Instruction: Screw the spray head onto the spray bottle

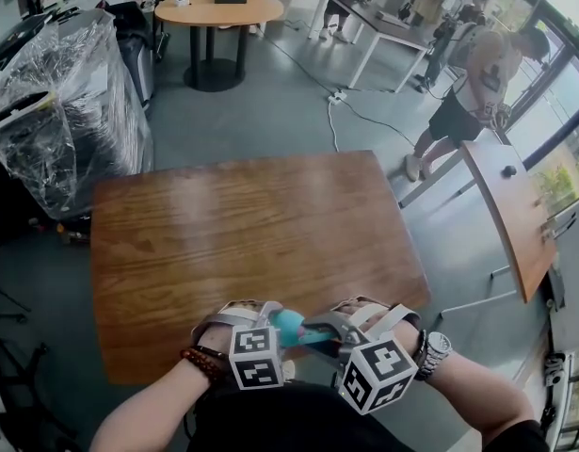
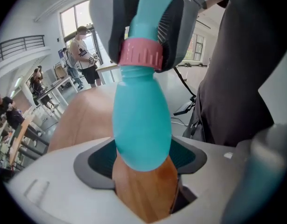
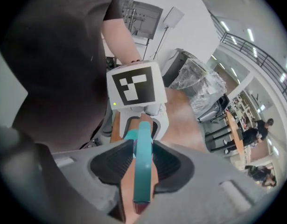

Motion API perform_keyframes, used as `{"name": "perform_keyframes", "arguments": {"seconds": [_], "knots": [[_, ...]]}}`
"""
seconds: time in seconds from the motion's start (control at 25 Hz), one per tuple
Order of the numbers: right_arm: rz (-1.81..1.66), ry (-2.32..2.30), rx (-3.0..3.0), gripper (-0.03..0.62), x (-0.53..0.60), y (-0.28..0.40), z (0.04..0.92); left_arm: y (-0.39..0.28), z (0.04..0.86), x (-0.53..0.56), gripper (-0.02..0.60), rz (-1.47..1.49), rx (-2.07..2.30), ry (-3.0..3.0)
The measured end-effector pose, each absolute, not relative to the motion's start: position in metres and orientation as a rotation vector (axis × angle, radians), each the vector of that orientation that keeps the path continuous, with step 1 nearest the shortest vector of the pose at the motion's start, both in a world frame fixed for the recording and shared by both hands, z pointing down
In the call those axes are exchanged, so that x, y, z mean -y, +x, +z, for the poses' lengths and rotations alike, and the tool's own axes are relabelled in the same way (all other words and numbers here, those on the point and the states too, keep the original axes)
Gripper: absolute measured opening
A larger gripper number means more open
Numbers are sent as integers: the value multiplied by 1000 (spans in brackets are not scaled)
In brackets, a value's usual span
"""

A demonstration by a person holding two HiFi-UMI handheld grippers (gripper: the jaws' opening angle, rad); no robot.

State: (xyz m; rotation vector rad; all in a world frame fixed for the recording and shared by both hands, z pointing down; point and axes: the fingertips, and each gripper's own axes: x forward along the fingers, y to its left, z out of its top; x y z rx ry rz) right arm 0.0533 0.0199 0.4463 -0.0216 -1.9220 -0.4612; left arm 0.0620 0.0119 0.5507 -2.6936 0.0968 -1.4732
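Left tool (image 1: pixel 275 320), right tool (image 1: pixel 317 333), both nose-down

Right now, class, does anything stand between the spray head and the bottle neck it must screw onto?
Nothing visible does. The spray head, clamped in the right gripper, meets the spray bottle directly: its pink collar sits at the neck, while the left gripper grips the bottle's body.

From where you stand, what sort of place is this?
Probably an open-plan office or lab hall: there is a round table, a long white desk, plastic-wrapped equipment and tall windows.
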Motion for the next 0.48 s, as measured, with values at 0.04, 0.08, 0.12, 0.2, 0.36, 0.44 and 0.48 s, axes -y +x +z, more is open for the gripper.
{"name": "perform_keyframes", "arguments": {"seconds": [0.04,0.08,0.12,0.2,0.36,0.44,0.48], "knots": [[-488,-41,1888,121,-21,54,450,61,552,-12,379,-1493,-92,-2674],[-515,-58,1857,121,-22,55,453,60,553,-12,379,-1510,-88,-2652],[-539,-73,1829,121,-23,56,456,59,554,-11,379,-1524,-85,-2630],[-575,-98,1787,121,-24,56,460,57,555,-10,379,-1550,-83,-2582],[-535,-101,1774,121,-23,57,465,53,557,-4,377,-1571,-112,-2510],[-413,-42,1823,121,-18,56,466,51,557,0,376,-1567,-162,-2507],[-327,5,1859,121,-14,56,466,49,557,3,376,-1568,-194,-2508]]}}
